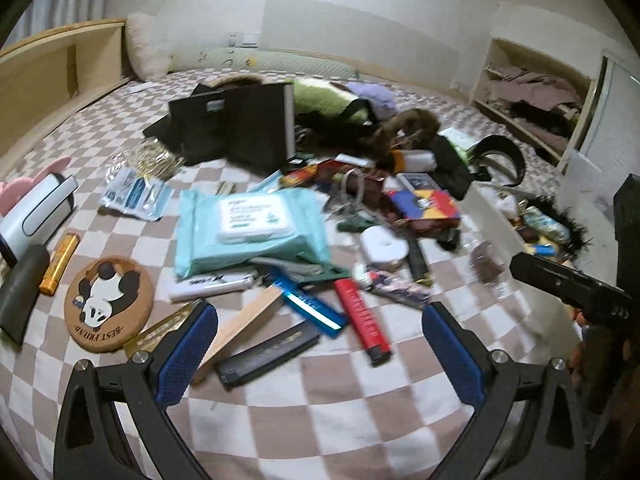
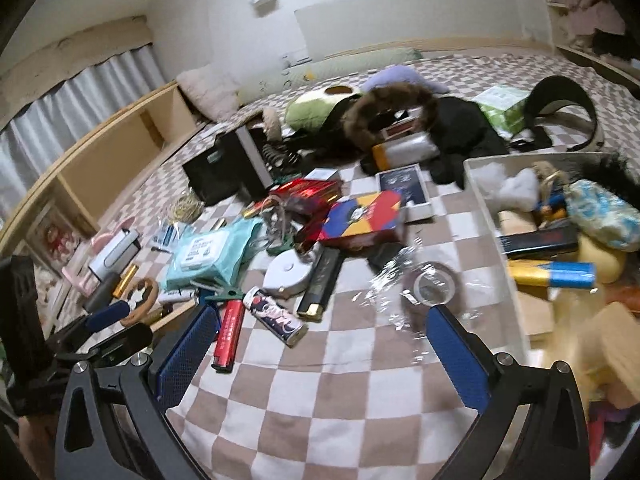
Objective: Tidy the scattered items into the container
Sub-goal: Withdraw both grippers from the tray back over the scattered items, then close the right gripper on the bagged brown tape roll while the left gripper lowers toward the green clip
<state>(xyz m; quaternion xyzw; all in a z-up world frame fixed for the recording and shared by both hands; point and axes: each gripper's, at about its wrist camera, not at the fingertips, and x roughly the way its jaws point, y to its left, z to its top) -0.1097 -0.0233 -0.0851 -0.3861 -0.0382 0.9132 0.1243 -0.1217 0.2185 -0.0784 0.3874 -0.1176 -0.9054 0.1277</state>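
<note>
Scattered items lie on a checkered bedsheet [image 1: 340, 396]. My left gripper [image 1: 320, 308] hovers open and holds nothing, above a red tube [image 1: 362, 320], a blue comb [image 1: 312, 306], a black case [image 1: 268, 352] and a wooden strip [image 1: 240, 328]. A pack of wet wipes [image 1: 248, 228] lies just beyond them. The white box container [image 2: 484, 204] stands at the right, with several items inside. My right gripper [image 2: 323, 312] is open and holds nothing, left of the box. A clear tape roll [image 2: 434, 284] in crumpled film lies by its right finger. A printed tube [image 2: 276, 316] and the red tube [image 2: 228, 332] lie near its left finger.
A panda coaster [image 1: 108, 304] and a yellow lighter [image 1: 60, 264] lie at the left. A black box [image 1: 236, 128], a green plush [image 1: 320, 96] and a fur-trimmed black garment [image 2: 400, 120] fill the far side. A wooden shelf [image 1: 60, 72] borders the bed's left.
</note>
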